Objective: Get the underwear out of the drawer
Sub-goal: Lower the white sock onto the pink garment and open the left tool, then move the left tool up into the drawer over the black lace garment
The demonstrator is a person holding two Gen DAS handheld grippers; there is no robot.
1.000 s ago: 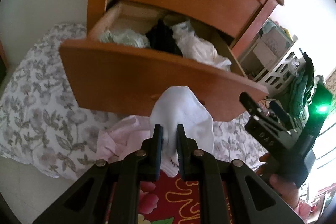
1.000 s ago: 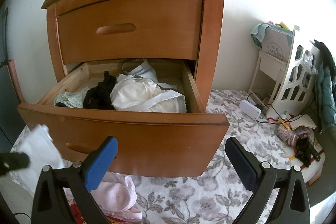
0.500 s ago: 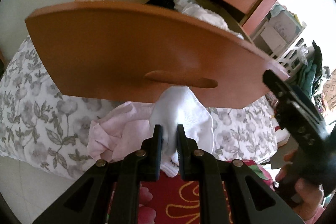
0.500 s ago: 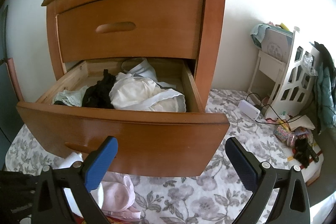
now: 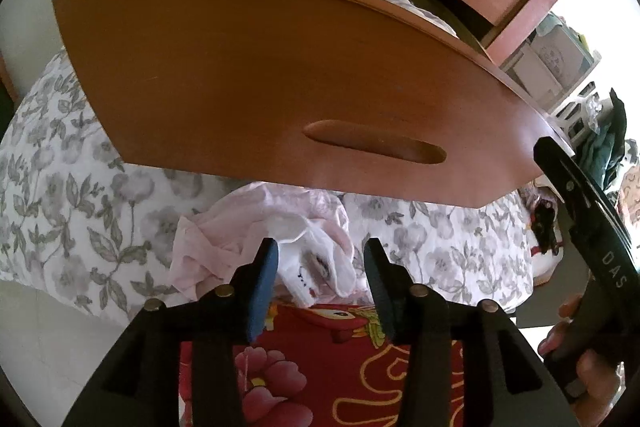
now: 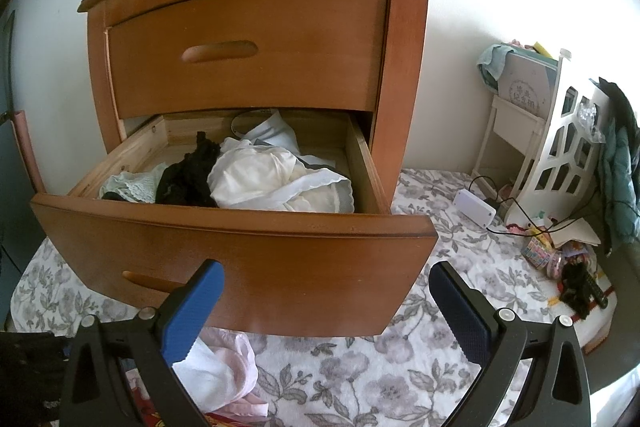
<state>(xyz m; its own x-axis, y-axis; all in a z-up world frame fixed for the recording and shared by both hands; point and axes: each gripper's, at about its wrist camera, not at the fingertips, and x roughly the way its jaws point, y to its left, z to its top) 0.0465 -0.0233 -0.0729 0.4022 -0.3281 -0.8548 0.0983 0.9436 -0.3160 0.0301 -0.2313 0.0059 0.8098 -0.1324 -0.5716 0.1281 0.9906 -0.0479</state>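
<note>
Hiding most of the drawer's contents in the left wrist view, the drawer front (image 5: 280, 75) fills the upper frame, so only a sliver of white cloth shows over its rim there. The right wrist view looks into the open drawer (image 6: 224, 227): a white undergarment (image 6: 272, 183) lies heaped at the right, a black lacy piece (image 6: 188, 175) beside it, and a pale green lace piece (image 6: 136, 185) at the left, partly cut off by the drawer front. How many garments lie underneath cannot be made out.

The left tongs (image 5: 318, 269) have just been opening and now stand released, with the white underwear (image 5: 316, 263) lying between the pads but not pressed by them. It rests crumpled on a pink garment (image 5: 224, 227) on the floral bedsheet (image 5: 60, 187), below the drawer front; its long axis runs roughly from upper left to lower right, toward the camera. Its near end is hidden behind the tongs.

The right tongs (image 6: 326, 311) are spread wide and empty, hovering before the drawer front. In the left view they appear at the right edge, gripped by a hand (image 5: 588, 359) that is mostly cut off.
</note>
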